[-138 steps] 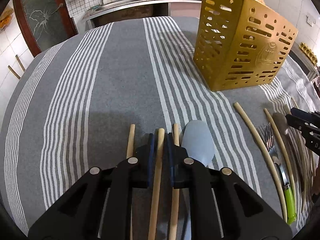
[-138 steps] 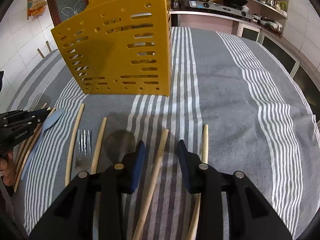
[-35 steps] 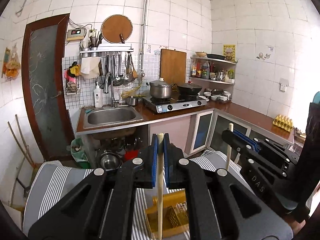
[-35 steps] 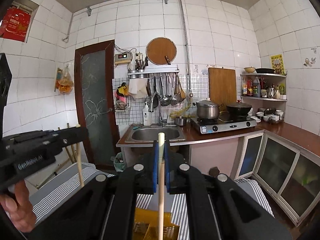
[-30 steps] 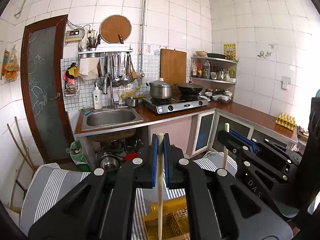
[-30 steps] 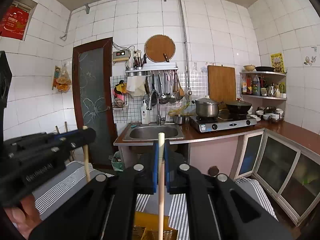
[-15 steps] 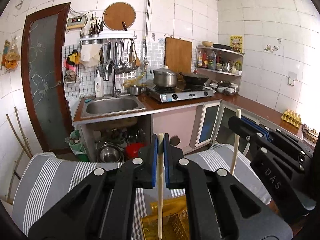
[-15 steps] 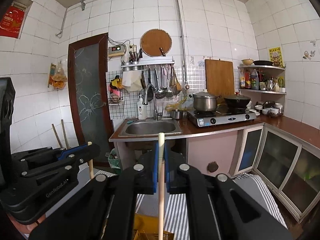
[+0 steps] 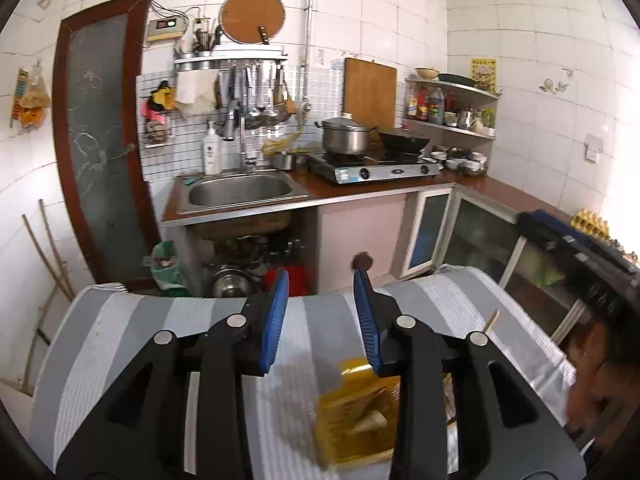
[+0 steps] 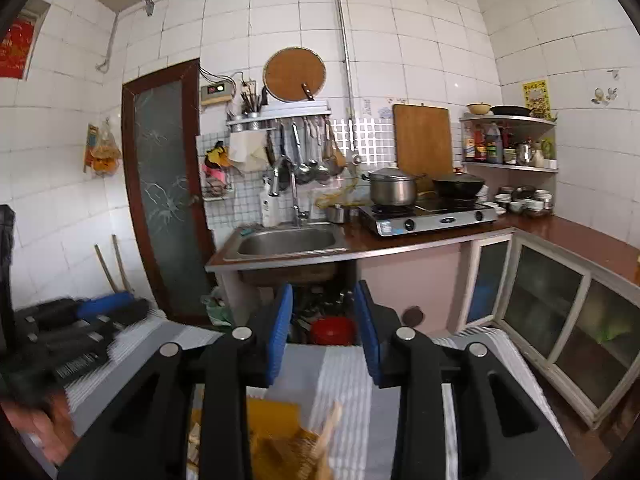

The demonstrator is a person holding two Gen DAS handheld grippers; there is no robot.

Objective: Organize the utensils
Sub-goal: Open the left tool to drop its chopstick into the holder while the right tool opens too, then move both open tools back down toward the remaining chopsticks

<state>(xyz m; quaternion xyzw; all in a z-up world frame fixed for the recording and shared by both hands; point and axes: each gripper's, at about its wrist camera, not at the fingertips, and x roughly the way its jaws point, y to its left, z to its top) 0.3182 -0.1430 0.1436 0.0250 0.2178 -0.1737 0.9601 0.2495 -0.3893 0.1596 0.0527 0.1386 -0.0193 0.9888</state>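
while both tongs gape with nothing between them, the left gripper (image 9: 321, 312) and right gripper (image 10: 323, 322) hang above the yellow holder (image 9: 358, 416), chopsticks (image 10: 330, 420) poking up inside it.

Both sticks released.
Our left gripper (image 9: 321, 312) and right gripper (image 10: 323, 326) now gape empty; sticks (image 10: 330, 424) sit in the caddy (image 9: 356, 420).

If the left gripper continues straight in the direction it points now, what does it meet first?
Probably nothing close: the open left gripper points over the striped table towards the pink cabinet front under the counter, though depth is unclear. The yellow holder sits below that line.
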